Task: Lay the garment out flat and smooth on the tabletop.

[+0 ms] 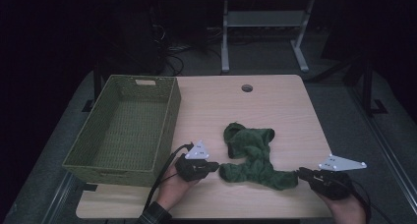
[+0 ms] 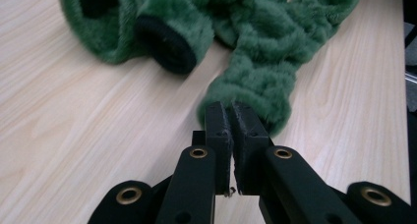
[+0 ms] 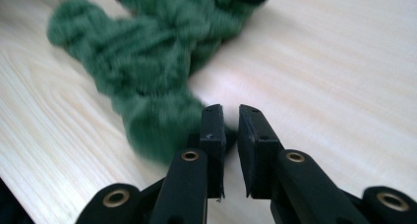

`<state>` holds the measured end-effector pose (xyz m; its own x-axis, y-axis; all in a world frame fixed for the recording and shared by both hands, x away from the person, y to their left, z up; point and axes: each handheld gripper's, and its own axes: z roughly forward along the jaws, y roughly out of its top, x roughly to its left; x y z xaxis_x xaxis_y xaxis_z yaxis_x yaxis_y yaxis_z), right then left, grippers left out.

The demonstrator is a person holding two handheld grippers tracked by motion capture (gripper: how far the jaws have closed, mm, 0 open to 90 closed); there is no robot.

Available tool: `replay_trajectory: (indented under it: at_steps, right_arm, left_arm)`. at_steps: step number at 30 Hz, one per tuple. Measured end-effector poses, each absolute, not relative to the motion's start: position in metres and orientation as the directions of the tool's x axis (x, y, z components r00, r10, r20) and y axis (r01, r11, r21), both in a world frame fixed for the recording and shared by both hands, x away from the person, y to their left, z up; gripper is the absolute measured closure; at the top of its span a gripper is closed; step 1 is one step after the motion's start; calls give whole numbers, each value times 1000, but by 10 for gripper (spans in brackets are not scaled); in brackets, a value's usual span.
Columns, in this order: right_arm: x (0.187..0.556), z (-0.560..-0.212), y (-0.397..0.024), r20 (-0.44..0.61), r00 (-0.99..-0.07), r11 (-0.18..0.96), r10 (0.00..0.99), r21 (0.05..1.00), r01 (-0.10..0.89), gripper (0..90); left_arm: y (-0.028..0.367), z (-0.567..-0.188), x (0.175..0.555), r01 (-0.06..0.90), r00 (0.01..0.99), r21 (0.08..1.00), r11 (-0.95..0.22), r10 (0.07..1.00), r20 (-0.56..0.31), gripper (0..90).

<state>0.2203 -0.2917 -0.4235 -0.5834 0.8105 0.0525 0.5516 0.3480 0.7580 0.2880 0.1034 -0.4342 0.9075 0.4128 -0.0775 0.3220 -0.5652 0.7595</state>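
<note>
High view, garment: a green fuzzy garment (image 1: 252, 155) lies crumpled on the table (image 1: 290, 111), in its near half, a little right of centre.
Long axis: the bulk runs from a bunched end farther from the person, toward the near edge, then bends right into a limb that ends by the right gripper; a short lobe points left toward the left gripper.
Openings: in the left gripper view the garment (image 2: 255, 42) shows two dark-lined cuffs at the far end, mouths turned toward the camera.
Left gripper: the left gripper (image 1: 214, 166) sits just left of the garment's near-left lobe. In its own view (image 2: 232, 121) the jaws stand almost together, a thin slit between the pads, tips at the edge of the fuzzy end; no cloth shows between the pads. Clenched, grasping nothing that can be seen.
Right gripper: the right gripper (image 1: 301, 173) sits at the tip of the right limb. In its own view (image 3: 230, 123) a narrow gap separates the jaws, the blurred garment (image 3: 142, 71) just left of and behind the left jaw, not pinched. Released.
Basket: a green woven basket (image 1: 169, 121) stands on the table's left side, well apart from the garment, beyond the left hand (image 1: 174, 184).
Path: bare wood lies between garment and basket.
Hole: a round hole (image 1: 247, 88) is near the far edge.
</note>
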Motion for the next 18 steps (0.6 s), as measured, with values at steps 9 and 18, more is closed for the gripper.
replay_trajectory:
  at_steps: [9,18]
  right_arm:
    - [225,-433,-270,75,-647,409,759,718,563,854]
    - [225,-461,-267,110,-653,449,749,640,623,898]
  left_arm:
    - [66,-433,296,265,938,758,-596,342,-59,861]
    - [57,-462,301,287,941,662,-692,334,-59,897]
